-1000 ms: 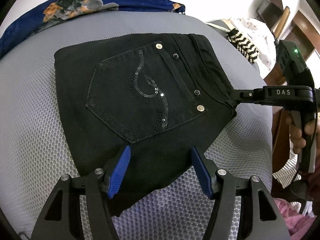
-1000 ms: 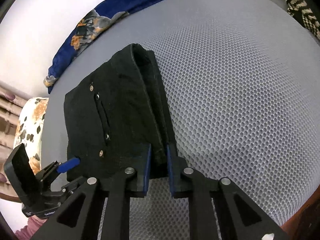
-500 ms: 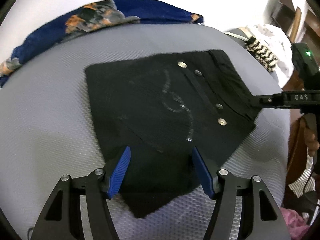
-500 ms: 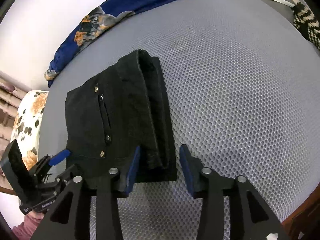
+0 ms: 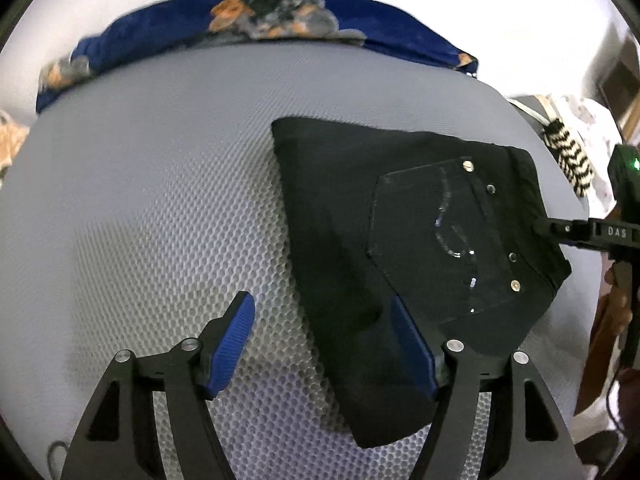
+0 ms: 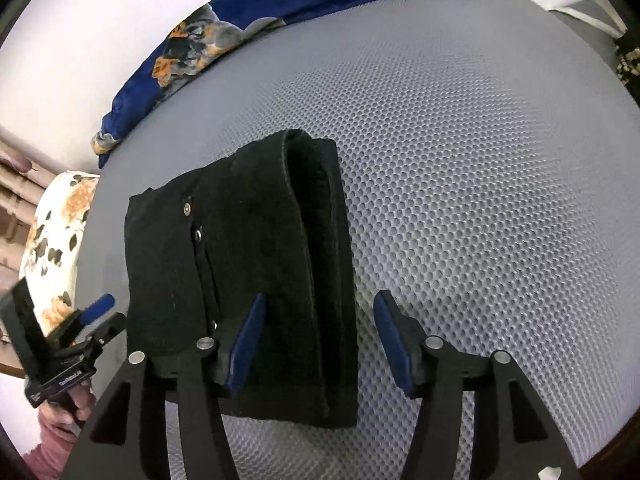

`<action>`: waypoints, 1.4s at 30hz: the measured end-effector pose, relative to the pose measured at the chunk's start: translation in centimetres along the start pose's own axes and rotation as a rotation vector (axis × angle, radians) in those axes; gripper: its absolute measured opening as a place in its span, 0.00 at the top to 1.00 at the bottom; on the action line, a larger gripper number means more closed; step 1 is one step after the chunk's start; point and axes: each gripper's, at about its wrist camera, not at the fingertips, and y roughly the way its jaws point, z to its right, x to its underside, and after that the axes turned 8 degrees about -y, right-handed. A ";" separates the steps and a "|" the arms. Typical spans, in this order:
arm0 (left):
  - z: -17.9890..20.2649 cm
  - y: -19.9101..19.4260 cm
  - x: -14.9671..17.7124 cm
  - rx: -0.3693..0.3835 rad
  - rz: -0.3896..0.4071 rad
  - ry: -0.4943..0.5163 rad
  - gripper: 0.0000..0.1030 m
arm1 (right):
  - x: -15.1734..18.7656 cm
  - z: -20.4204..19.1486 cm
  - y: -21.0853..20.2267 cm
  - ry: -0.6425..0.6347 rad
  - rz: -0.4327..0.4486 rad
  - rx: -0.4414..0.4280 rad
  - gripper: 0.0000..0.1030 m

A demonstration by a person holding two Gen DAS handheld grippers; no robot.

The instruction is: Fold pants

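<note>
The black pants [image 5: 404,248] lie folded into a compact stack on the grey mesh surface [image 5: 160,200], back pocket with sequin swirl facing up. My left gripper [image 5: 324,340] is open, its right pad over the pants' near edge, its left pad over bare mesh. In the right wrist view the pants [image 6: 248,272] show their stacked fold edge. My right gripper [image 6: 316,340] is open and empty, straddling the stack's near right edge. The right gripper also shows in the left wrist view [image 5: 560,230] at the waistband corner.
A blue floral cloth [image 5: 260,20] lies along the far edge of the mesh surface. A black-and-white striped item [image 5: 572,156] sits at the right. A floral cushion [image 6: 52,248] is at the left in the right wrist view.
My right gripper opened and let go of the pants' fold edge. My left gripper drew back and swung left, so the pants now sit to its right.
</note>
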 end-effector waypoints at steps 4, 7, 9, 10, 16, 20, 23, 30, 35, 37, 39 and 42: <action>-0.9 0.5 -0.2 0.040 -0.022 -0.052 0.31 | -0.3 0.3 0.5 -0.012 -0.021 -0.049 0.47; -1.9 1.0 -0.5 0.101 -0.049 -0.114 0.31 | -0.3 1.0 0.9 -0.010 -0.032 -0.114 0.47; -2.6 1.5 -0.8 0.141 -0.072 -0.162 0.31 | -0.3 1.6 1.3 -0.004 -0.040 -0.169 0.47; -2.9 1.7 -0.9 0.155 -0.078 -0.178 0.31 | -0.3 1.9 1.5 -0.003 -0.045 -0.196 0.47; -3.7 2.3 -1.5 0.260 -0.106 -0.232 0.31 | -0.1 3.6 2.2 0.001 -0.050 -0.320 0.45; -3.3 3.4 -2.3 0.328 -0.138 -0.245 0.32 | -0.3 4.4 2.5 0.004 -0.051 -0.388 0.46; -2.8 3.8 -2.3 0.367 -0.152 -0.243 0.32 | -0.6 4.6 2.9 0.005 -0.063 -0.438 0.48; -2.5 4.3 -2.9 0.401 -0.144 -0.222 0.32 | -1.6 5.0 4.0 0.006 -0.097 -0.516 0.55; -1.9 4.9 -3.9 0.409 -0.140 -0.220 0.32 | -2.4 4.4 4.8 0.003 -0.100 -0.545 0.59; -1.7 5.0 -4.1 0.401 -0.133 -0.218 0.33 | -2.2 4.3 4.9 0.009 -0.087 -0.543 0.61; -1.1 5.0 -4.3 0.359 -0.126 -0.205 0.42 | -1.8 4.2 4.6 0.014 -0.073 -0.513 0.65; -0.6 4.6 -4.0 0.275 -0.101 -0.164 0.64 | -1.5 3.0 3.3 0.007 -0.038 -0.449 0.70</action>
